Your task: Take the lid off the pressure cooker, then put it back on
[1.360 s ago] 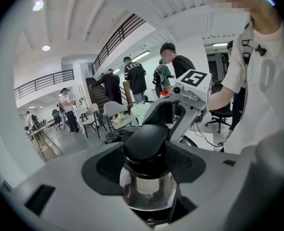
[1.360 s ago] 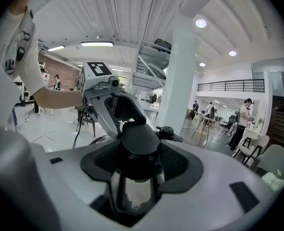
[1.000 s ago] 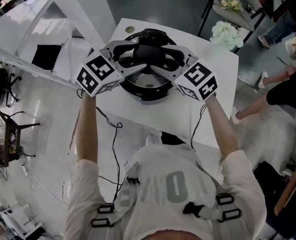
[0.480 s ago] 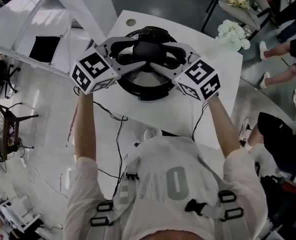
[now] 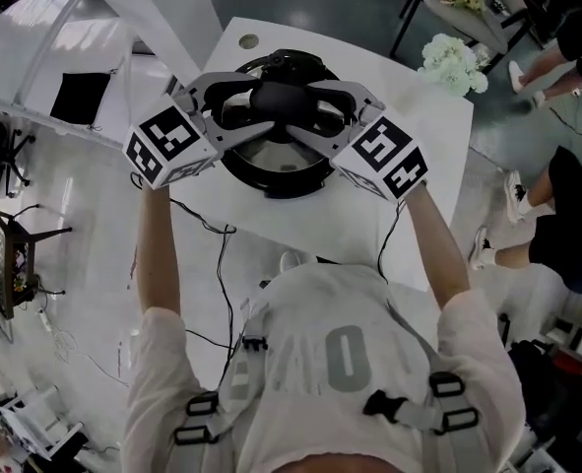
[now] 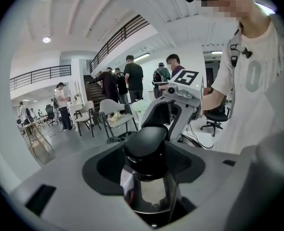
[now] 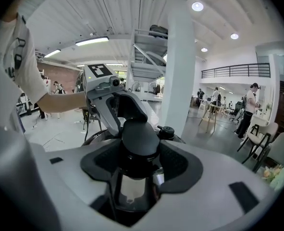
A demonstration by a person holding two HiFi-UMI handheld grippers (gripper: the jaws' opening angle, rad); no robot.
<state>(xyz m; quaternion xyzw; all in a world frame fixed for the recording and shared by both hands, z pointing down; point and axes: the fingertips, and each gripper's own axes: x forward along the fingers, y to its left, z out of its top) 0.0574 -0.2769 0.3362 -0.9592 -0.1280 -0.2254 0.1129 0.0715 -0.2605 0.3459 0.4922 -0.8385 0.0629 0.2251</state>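
Observation:
A black pressure cooker (image 5: 271,180) stands on a white table (image 5: 409,136). Its steel lid (image 5: 271,154) carries a black knob (image 5: 283,97) in the middle. My left gripper (image 5: 261,101) comes at the knob from the left and my right gripper (image 5: 305,101) from the right. Both are shut on it. In the left gripper view the knob (image 6: 145,143) sits between the dark pads, with shiny metal under it. The right gripper view shows the same knob (image 7: 139,136) and a small black valve (image 7: 167,131) behind it. I cannot tell whether the lid is seated or lifted.
A cable (image 5: 222,254) hangs off the table's near edge. White flowers (image 5: 453,62) lie on a chair at the far right. A neighbouring white table with a black mat (image 5: 79,97) stands at the left. People (image 5: 566,215) sit at the right.

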